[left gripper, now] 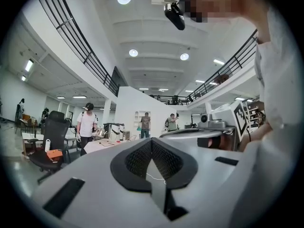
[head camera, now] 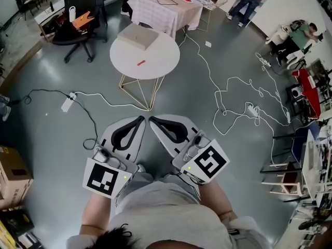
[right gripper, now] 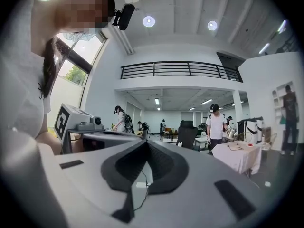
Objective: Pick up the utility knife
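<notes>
A small red object (head camera: 140,63), likely the utility knife, lies on the round white table (head camera: 161,61) some way ahead of me. A flat beige box (head camera: 137,36) rests on the same table behind it. My left gripper (head camera: 141,119) and right gripper (head camera: 151,120) are held close to my body, far short of the table, tips nearly meeting. Both are shut with nothing between the jaws. In the left gripper view the left gripper (left gripper: 151,140) points up across the room, as does the right gripper (right gripper: 146,142) in its own view; neither view shows the knife.
White cables (head camera: 228,87) and a power strip (head camera: 67,104) trail over the grey floor around the table. A black office chair (head camera: 78,35) stands at the back left, a cloth-covered table (head camera: 166,9) behind. A cardboard box (head camera: 13,175) sits at the left. People stand further off.
</notes>
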